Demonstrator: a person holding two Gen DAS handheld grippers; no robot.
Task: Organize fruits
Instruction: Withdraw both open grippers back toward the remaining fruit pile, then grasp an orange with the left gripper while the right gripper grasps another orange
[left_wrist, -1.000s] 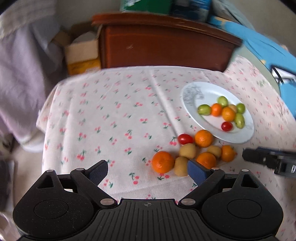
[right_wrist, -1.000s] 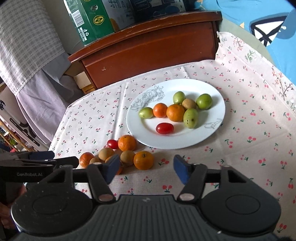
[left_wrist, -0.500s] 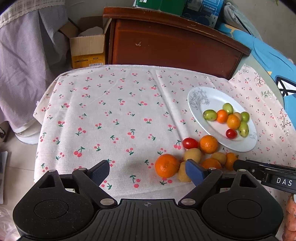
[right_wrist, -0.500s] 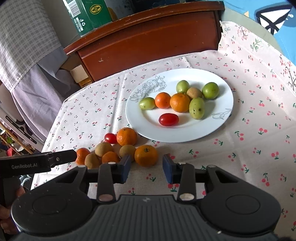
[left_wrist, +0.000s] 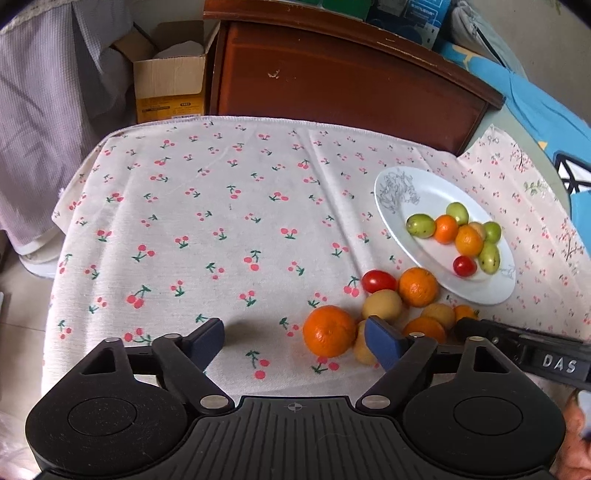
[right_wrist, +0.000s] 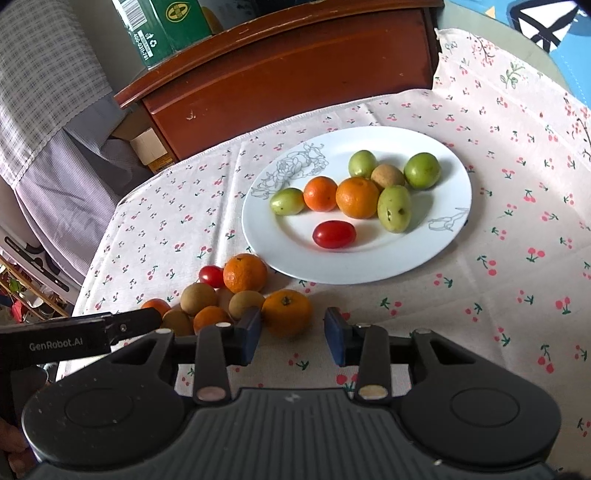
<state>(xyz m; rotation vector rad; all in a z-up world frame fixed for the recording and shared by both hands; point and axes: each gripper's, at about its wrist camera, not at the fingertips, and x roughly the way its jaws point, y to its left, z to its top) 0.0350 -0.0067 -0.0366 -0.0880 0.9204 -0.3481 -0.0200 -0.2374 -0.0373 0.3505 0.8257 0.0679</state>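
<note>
Two grippers work at one fruit cluster. Right gripper (right_wrist: 292, 334): jaws part-closed, a mandarin (right_wrist: 286, 312) sits just ahead of the pads, slightly left of the gap; contact cannot be confirmed, nothing gripped. Left gripper (left_wrist: 294, 339): jaws wide and closing; a larger orange (left_wrist: 329, 331) lies between the fingers near the right pad, untouched. Beyond the right gripper's mandarin, brown fruits, further oranges and a cherry tomato (right_wrist: 211, 276) lie loose on the cherry-print tablecloth (left_wrist: 207, 229). Farther ahead, the white plate (right_wrist: 448, 240) holds green fruits, two oranges and one tomato.
</note>
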